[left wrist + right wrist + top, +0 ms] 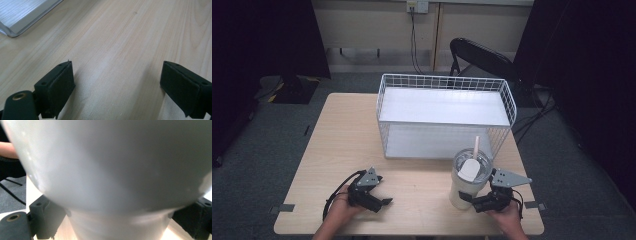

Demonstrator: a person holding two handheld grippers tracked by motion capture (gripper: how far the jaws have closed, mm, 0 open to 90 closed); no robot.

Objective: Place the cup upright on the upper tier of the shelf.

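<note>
White tumbler [464, 186] w/ clear lid, straw; upright.

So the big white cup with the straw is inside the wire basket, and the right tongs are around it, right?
Not quite. The white cup stands on the table, in front of the wire basket, not inside it; the high view shows this. The right tongs are around its lower part, as you said.

— What stands before you?
— Your white tumbler [464, 186], upright near the bench's [342, 140] front right, clear lid and pale straw [476, 145] on top.
— And behind it?
— The white wire basket [444, 116], just beyond.
</note>
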